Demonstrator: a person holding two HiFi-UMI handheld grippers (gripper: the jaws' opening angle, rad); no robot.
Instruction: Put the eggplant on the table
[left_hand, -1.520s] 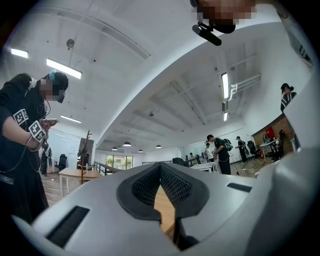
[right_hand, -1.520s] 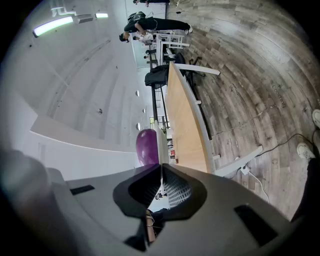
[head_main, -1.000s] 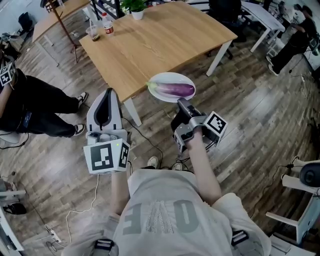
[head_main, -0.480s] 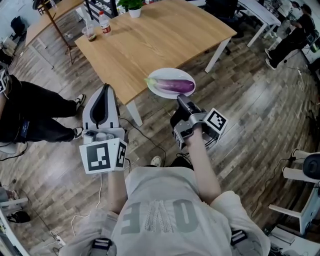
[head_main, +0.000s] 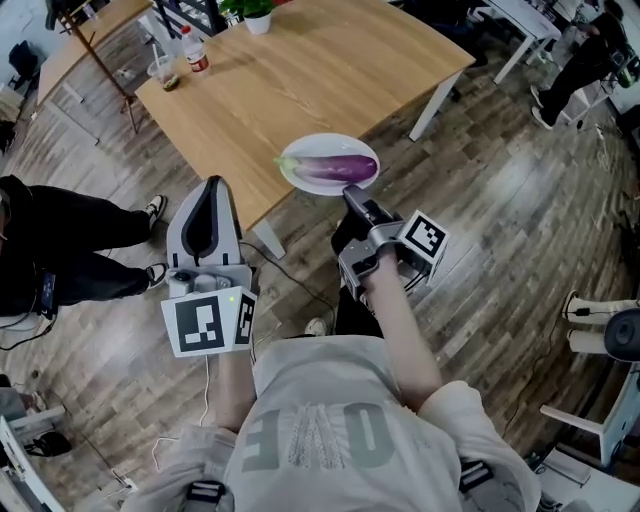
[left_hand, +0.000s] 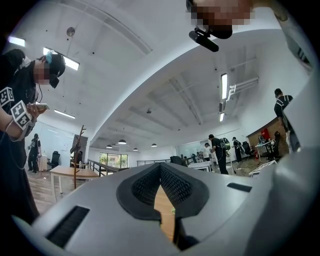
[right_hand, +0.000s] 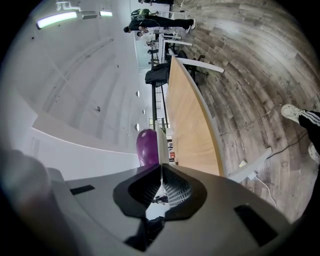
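A purple eggplant (head_main: 340, 167) lies on a white plate (head_main: 300, 171), held just above the near edge of the wooden table (head_main: 300, 80). My right gripper (head_main: 352, 197) is shut on the plate's near rim. In the right gripper view the eggplant (right_hand: 146, 146) shows beside the thin plate edge (right_hand: 159, 142) clamped at the right gripper (right_hand: 161, 167), with the table (right_hand: 190, 120) beyond. My left gripper (head_main: 212, 186) is shut and empty, held level over the floor left of the plate. The left gripper (left_hand: 160, 168) shows closed jaws in its own view.
A bottle (head_main: 196, 56), a cup (head_main: 165, 73) and a potted plant (head_main: 256, 14) stand at the table's far left. A white table leg (head_main: 268, 238) is under the near corner. A seated person (head_main: 60, 250) is at left. A cable (head_main: 290, 275) runs over the floor.
Both grippers have moved toward the table. The plate with the eggplant now overlaps the table's near edge more. Both grippers stay shut.
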